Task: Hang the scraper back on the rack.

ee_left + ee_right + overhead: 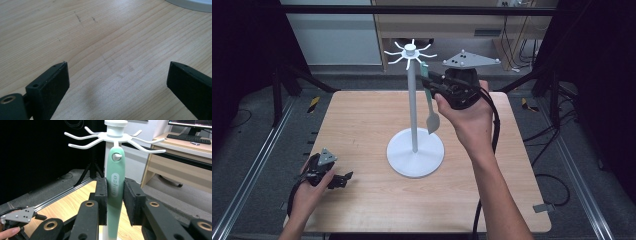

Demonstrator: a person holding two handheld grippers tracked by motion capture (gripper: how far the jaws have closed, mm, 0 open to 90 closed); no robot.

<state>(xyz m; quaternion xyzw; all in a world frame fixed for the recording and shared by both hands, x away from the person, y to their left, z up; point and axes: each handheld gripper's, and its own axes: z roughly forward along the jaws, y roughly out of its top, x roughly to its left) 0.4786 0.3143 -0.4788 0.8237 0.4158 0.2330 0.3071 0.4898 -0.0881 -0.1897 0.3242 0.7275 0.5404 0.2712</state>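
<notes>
Hanging from one of the white hooks at the top of the stand [115,135], the green utensil [115,187] is seen in the centre of the right gripper view, its handle hole already threaded over the hook tip. The handle is flanked by the black pads of the right gripper [115,200]: the left pad lies against it, while a thin gap seems to remain on the right, so a firm clamp cannot be told from a loosened one. The handle is taken high and from the side, probably so that the hole could be steered onto the hook while the spatula end was left free to dangle. In the high view the utensil [430,102] is found just right of the white pole, upper centre of the frame, with the right gripper [432,84] beside it and the round base [415,152] resting on the wooden table [362,125] below. The left gripper [343,178] is kept at the lower left of that frame, low over the table and well apart from the stand; in the left gripper view its jaws are spread wide over bare wood with nothing between them, presumably parked out of the way.
</notes>
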